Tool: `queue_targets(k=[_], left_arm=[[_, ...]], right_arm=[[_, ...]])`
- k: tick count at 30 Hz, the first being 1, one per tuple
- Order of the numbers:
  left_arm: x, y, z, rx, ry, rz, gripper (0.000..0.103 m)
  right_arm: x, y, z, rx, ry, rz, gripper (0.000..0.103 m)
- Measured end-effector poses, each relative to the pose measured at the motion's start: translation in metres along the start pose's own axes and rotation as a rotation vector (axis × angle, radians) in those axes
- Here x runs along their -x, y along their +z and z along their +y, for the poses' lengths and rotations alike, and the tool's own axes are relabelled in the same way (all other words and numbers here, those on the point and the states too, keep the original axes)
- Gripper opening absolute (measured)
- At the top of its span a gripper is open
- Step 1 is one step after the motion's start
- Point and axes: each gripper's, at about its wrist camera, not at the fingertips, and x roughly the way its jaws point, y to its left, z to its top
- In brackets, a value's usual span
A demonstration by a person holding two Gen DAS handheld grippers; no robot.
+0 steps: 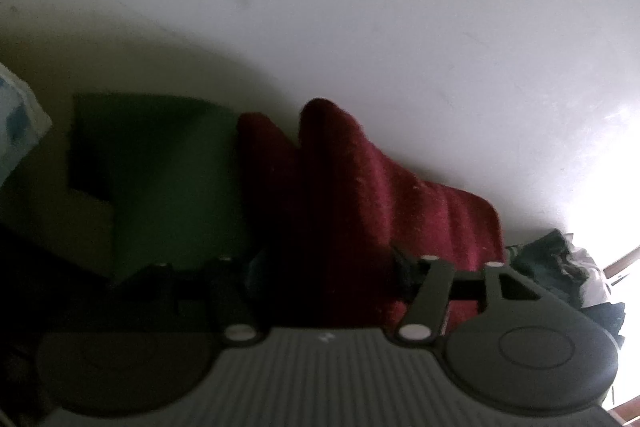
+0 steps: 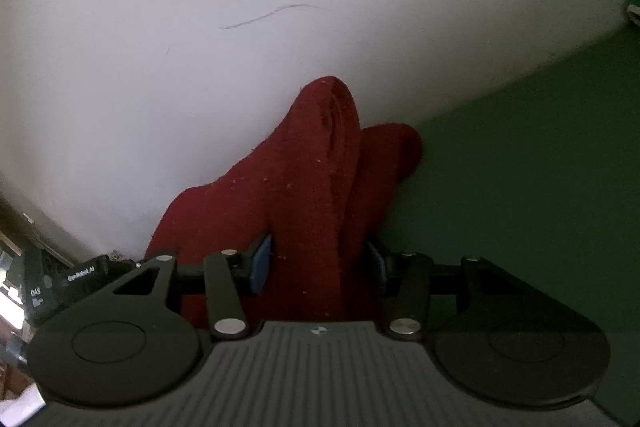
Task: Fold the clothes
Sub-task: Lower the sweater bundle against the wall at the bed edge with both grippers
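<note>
Red cloth (image 2: 304, 187) bunches against the white wall (image 2: 160, 47) on green cover (image 2: 520, 167).
Your right gripper (image 2: 316, 263) jaws sit spread around it; your left gripper (image 1: 324, 271) jaws too.

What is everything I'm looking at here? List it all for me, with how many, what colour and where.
Red cloth: one, dark red, bunched in folds on the green surface against the wall, lying between both grippers' fingers.
Green surface: one, dark green, under the cloth.
Wall: one, white with faint scuff marks, behind the cloth.
Pile of clothes: one heap, dark and mixed colours, at the right edge of the left wrist view; too blurred to count items.
Pale patterned item: one, white and blue, at the left edge; unclear what it is.
Left gripper: one, black, jaws around the cloth.
Right gripper: one, black with blue pads, jaws around the cloth.
</note>
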Motion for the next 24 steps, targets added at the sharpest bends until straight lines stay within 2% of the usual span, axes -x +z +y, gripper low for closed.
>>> queue_targets(k=[5,7,9,12,13,15,16,19,20,22,24], left_arm=[[0.013,-0.001,0.004,-0.002,0.004,-0.008,0.058],[0.023,-0.008,0.006,-0.015,0.016,0.001,0.056],[0.029,-0.011,0.004,-0.03,0.019,-0.008,0.045],[0.023,-0.018,-0.013,-0.095,0.051,-0.019,0.047],[0.019,-0.019,-0.015,-0.091,0.056,-0.015,0.052],[0.018,-0.021,-0.019,-0.096,0.071,-0.021,0.052],[0.028,-0.021,-0.023,-0.126,0.088,-0.054,0.052],[0.057,-0.023,-0.045,-0.251,0.14,-0.152,0.051],[0.068,-0.024,-0.054,-0.302,0.159,-0.188,0.051],[0.069,-0.026,-0.072,-0.371,0.174,-0.232,0.049],[0.063,-0.029,-0.088,-0.416,0.176,-0.258,0.045]], right_arm=[[0.007,-0.006,-0.008,-0.076,0.01,0.01,0.055],[0.008,-0.009,-0.007,-0.094,0.009,0.014,0.052],[0.005,-0.01,-0.001,-0.087,0.014,0.018,0.045],[0.001,-0.009,0.013,-0.046,0.033,0.011,0.044],[-0.001,-0.01,0.015,-0.032,0.001,0.012,0.045],[0.002,-0.012,0.011,-0.079,-0.043,0.001,0.055],[0.006,-0.013,0.009,-0.106,-0.042,-0.006,0.056],[0.031,-0.015,0.029,-0.009,-0.111,-0.136,0.054],[0.038,-0.015,0.039,0.07,-0.131,-0.185,0.052],[0.038,-0.015,0.061,0.211,-0.157,-0.218,0.04],[0.027,-0.017,0.086,0.354,-0.177,-0.23,0.037]])
